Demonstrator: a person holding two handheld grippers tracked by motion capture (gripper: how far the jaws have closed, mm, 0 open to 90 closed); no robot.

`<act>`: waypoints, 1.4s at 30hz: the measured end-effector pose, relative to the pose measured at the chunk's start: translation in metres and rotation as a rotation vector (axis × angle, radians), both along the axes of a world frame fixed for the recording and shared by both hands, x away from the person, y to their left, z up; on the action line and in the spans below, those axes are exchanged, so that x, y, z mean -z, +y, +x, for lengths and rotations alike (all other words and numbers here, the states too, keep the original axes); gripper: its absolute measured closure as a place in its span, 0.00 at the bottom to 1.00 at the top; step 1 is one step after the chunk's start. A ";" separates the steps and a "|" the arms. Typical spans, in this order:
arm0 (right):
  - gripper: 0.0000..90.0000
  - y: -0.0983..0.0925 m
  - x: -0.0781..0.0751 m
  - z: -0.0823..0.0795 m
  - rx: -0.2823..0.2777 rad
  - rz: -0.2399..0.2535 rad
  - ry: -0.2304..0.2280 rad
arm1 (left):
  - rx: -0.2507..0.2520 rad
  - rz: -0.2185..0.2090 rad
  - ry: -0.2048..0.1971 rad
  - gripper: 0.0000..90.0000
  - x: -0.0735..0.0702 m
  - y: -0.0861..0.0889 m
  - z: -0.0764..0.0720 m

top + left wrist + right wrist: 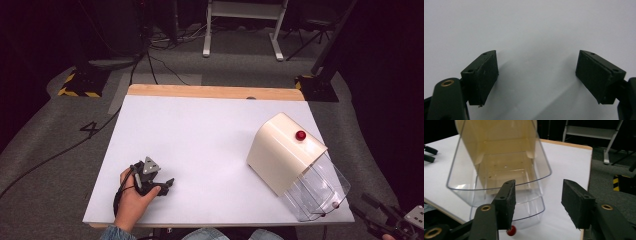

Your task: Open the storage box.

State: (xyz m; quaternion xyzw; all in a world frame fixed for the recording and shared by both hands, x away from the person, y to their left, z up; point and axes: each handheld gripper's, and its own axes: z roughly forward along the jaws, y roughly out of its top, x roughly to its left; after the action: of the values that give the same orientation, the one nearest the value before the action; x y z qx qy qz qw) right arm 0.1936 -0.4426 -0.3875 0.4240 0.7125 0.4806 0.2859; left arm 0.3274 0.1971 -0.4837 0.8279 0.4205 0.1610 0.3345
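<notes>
A cream bread-box-like container (282, 150) sits on the right half of the white table (200, 145), its clear plastic roll-front (320, 192) facing the near right corner. A red knob (300, 135) sits on its cream top, and another small red knob (336, 205) sits at the lower edge of the clear front.

The right gripper (387, 220) hangs off the table's near right corner, just beside the container's clear front but apart from it. In the right gripper view its 2 jaws stand spread with nothing between them; the right gripper (537, 202) looks straight into the clear cover (499, 170), whose cream interior is open to view, and the lower red knob (511, 230) shows just beneath the left jaw, close to it. Whether the jaw touches the clear rim cannot be told.

The left gripper (157, 182) rests low over the table's near left area, held by the person's left hand (132, 197), well apart from the container. In the left gripper view the left gripper (537, 75) has its 2 jaws wide apart over bare white tabletop, gripping nothing.
</notes>
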 end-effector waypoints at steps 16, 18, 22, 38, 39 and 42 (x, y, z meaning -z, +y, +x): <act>0.48 -0.029 0.013 0.049 0.103 -0.045 0.086 | -0.002 -0.002 0.003 0.21 0.000 0.000 0.001; 0.47 -0.032 0.020 0.057 0.115 -0.046 0.099 | -0.005 -0.003 0.005 0.21 0.000 0.000 0.001; 0.45 -0.037 0.032 0.070 0.125 -0.061 0.123 | -0.004 -0.002 0.004 0.20 0.000 0.000 0.001; 0.42 -0.028 0.078 0.124 0.066 -0.071 0.207 | -0.002 -0.003 0.001 0.21 0.000 0.000 0.000; 0.42 -0.028 0.078 0.124 0.066 -0.071 0.207 | -0.002 -0.003 0.001 0.21 0.000 0.000 0.000; 0.40 -0.025 0.087 0.138 0.064 -0.087 0.233 | -0.001 -0.001 0.001 0.21 0.000 0.000 0.000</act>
State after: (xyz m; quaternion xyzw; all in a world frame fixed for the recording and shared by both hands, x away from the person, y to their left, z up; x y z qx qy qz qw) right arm 0.3312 -0.4678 -0.4741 0.4868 0.7470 0.3874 0.2344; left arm 0.3275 0.1974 -0.4839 0.8276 0.4210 0.1606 0.3348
